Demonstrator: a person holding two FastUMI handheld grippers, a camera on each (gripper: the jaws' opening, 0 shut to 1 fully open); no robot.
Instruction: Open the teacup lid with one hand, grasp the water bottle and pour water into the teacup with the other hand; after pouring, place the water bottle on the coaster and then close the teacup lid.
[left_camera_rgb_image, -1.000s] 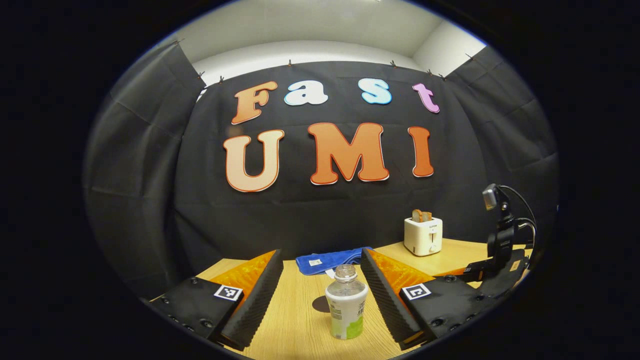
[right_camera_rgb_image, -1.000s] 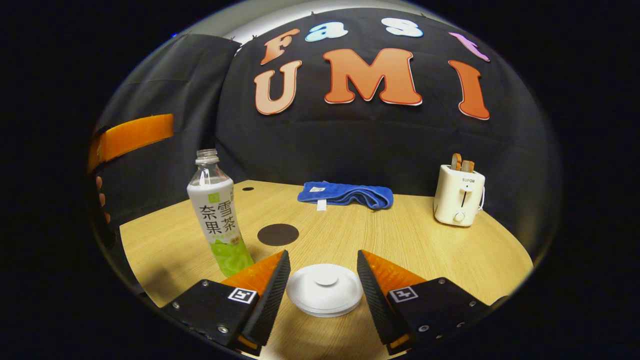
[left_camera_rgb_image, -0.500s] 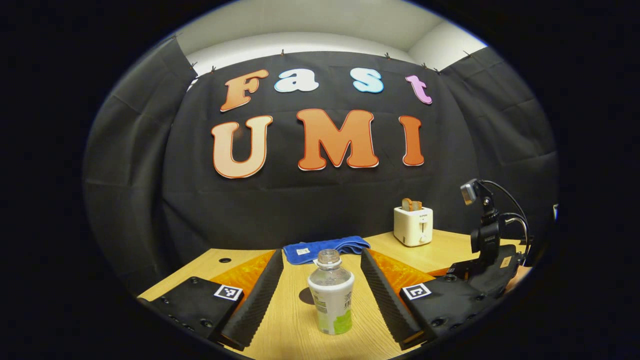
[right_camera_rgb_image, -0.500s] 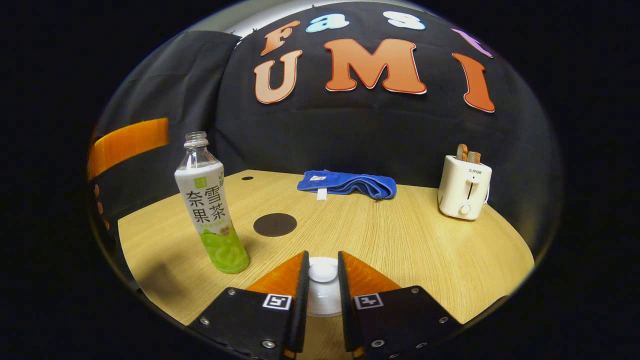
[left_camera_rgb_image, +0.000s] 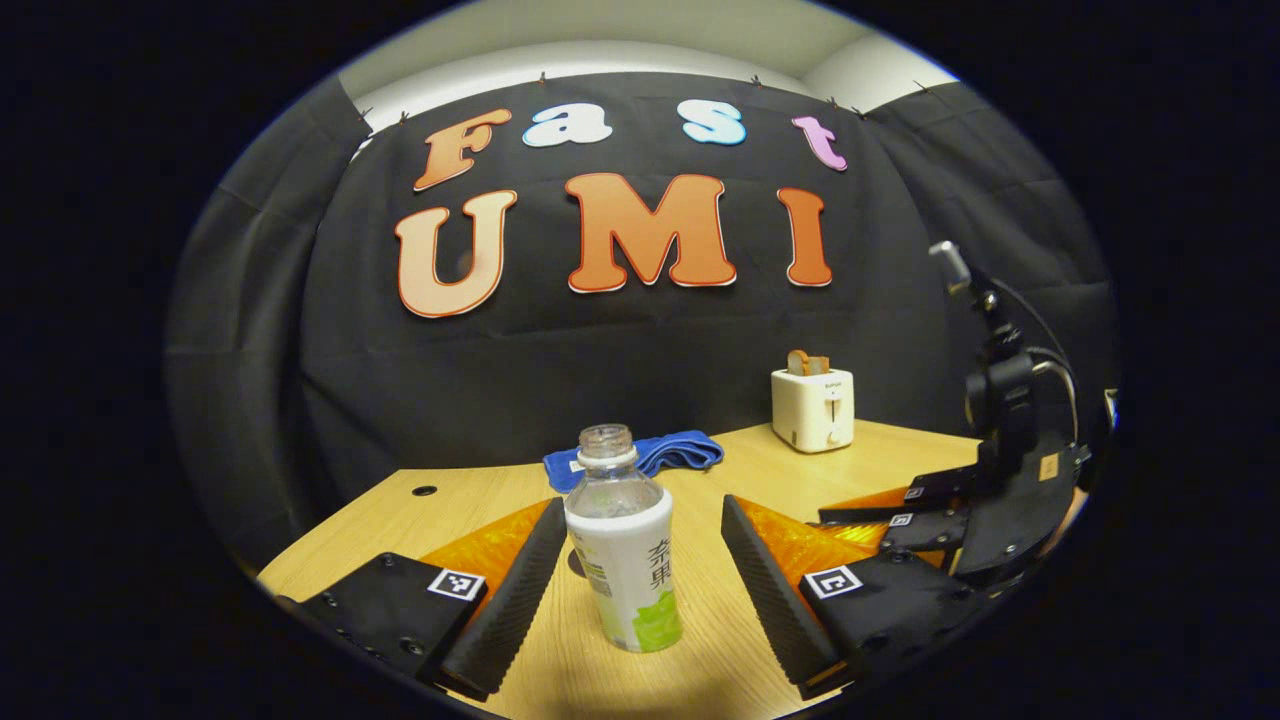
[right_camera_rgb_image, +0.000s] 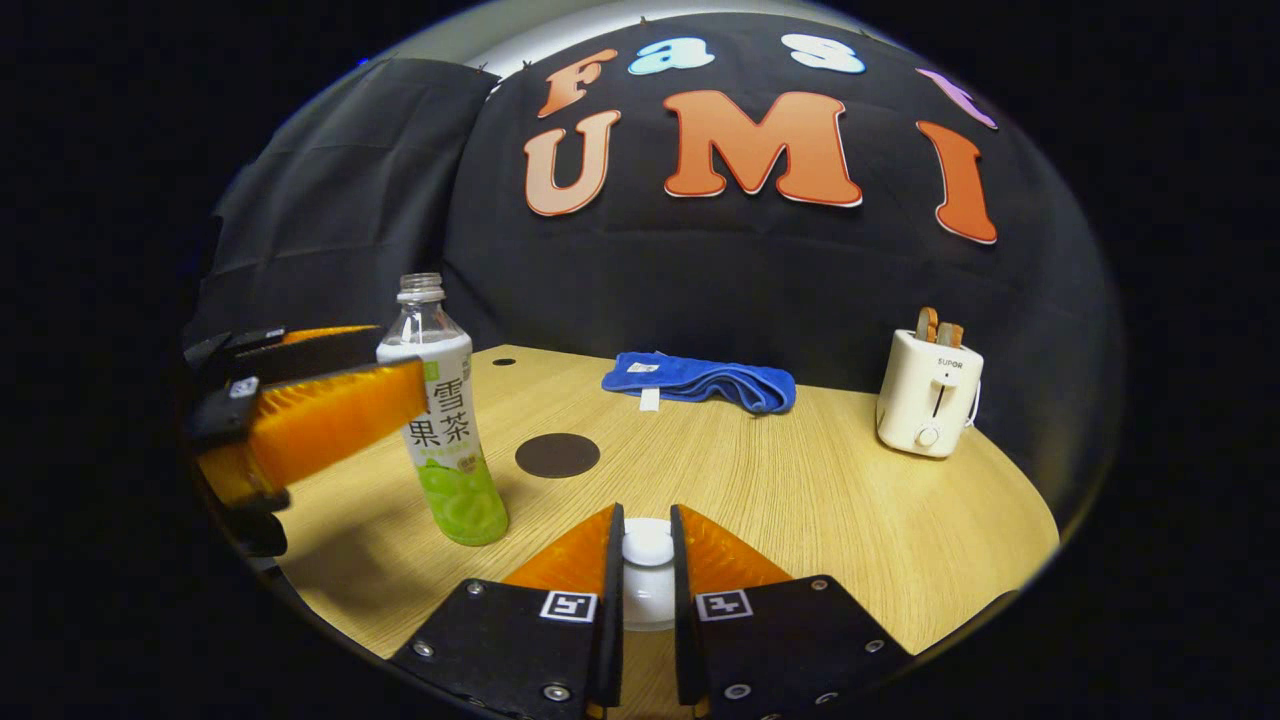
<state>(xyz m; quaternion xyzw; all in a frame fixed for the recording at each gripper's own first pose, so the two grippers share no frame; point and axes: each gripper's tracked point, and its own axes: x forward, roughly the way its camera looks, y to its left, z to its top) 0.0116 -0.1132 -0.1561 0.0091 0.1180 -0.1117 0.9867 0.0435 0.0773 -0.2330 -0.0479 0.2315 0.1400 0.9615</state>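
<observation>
1. Lid (right_camera_rgb_image: 647, 545) knob: my right gripper (right_camera_rgb_image: 646, 560) is pinching it, low on the table (right_camera_rgb_image: 800, 500); I'm planning a straight lift.
2. Bottle (left_camera_rgb_image: 625, 570) is standing between my left gripper's (left_camera_rgb_image: 640, 580) wide-open fingers, untouched; I'm centering before squeezing.

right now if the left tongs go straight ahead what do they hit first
Probably the water bottle: it stands upright on the table between the open fingers of the left tongs, dead ahead. The blue cloth lies farther back; exact depth is unclear.
</observation>
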